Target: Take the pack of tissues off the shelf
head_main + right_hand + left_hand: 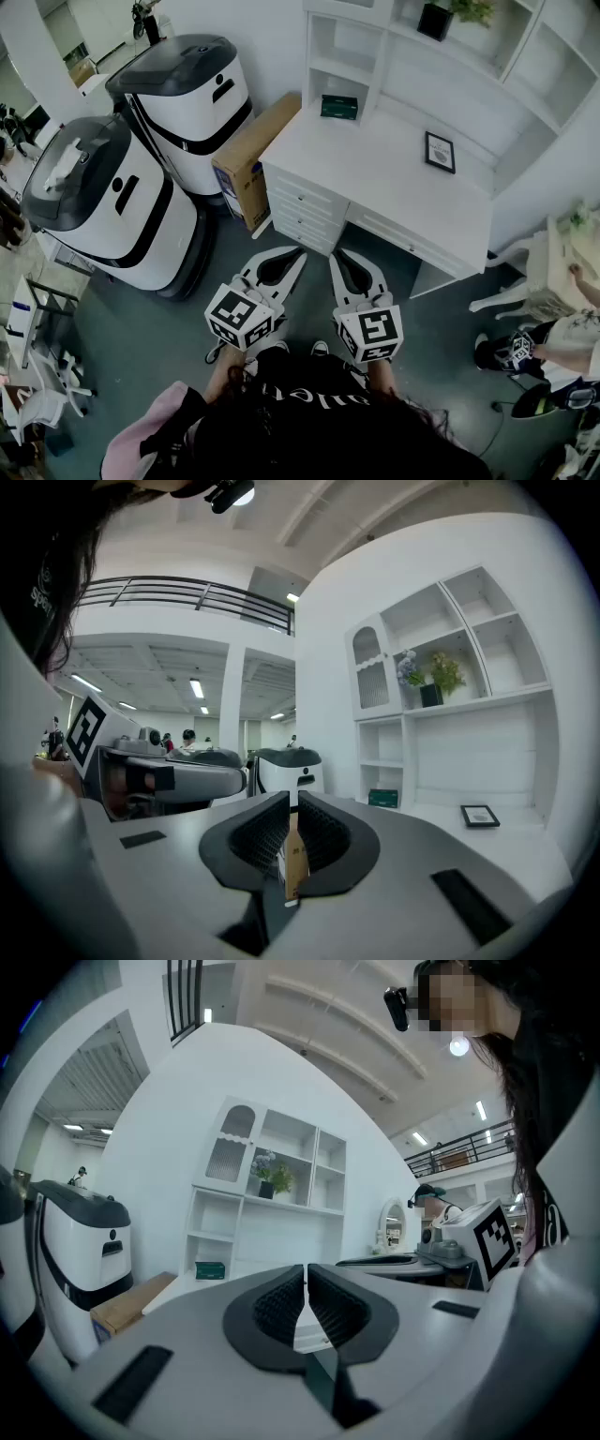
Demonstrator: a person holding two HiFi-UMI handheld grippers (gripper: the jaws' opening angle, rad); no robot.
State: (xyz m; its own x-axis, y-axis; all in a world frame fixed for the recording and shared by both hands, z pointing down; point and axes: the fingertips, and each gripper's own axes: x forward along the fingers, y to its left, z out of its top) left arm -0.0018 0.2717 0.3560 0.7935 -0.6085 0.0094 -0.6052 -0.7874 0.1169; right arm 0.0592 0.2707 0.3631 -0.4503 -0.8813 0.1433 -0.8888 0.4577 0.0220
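Pressed together and empty, left gripper and right gripper are aimed toward pack of tissues, desk's back-left corner, seemingly nearer the right.

Large open lab hall: white desk-and-shelf unit, boxy white robots, mezzanine railing, ceiling strip lights.

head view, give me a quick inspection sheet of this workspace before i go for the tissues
surface: white desk with shelves above
job's things: green pack of tissues in the lowest left compartment, untouched
clutter: picture frame on the desk; potted plant on an upper shelf
grippers: left gripper and right gripper both shut, empty, short of the desk
cables: nothing seen
surroundings: white machines and a cardboard box left of the desk; another person at right
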